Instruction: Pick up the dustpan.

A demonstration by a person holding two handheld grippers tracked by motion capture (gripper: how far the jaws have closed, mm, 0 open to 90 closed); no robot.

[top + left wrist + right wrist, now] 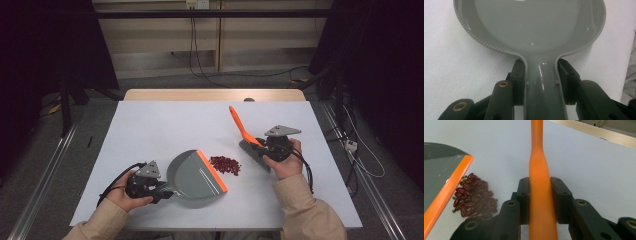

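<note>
While both hands rest on the white table, each gripper grasps one tool. Left gripper: its jaws are clenched on the grey handle of the dustpan, seen in the left gripper view with a pad pressed against each side of the handle. That dustpan lies flat at the near left of the table, handle toward the person, its orange lip turned to the right. Right gripper: its jaws grasp the orange handle of the brush; in the right gripper view the handle runs up between the two pads, which touch it on both sides. At the near right of the table, the brush handle slants up and away to the far left, and its dark bristles sit low beside the right hand. Between dustpan and brush lies a small heap of red beans, with a few small green ones at its edge, just beside the orange lip and near the bristles. Cables trail from both grippers toward the near edge.
</note>
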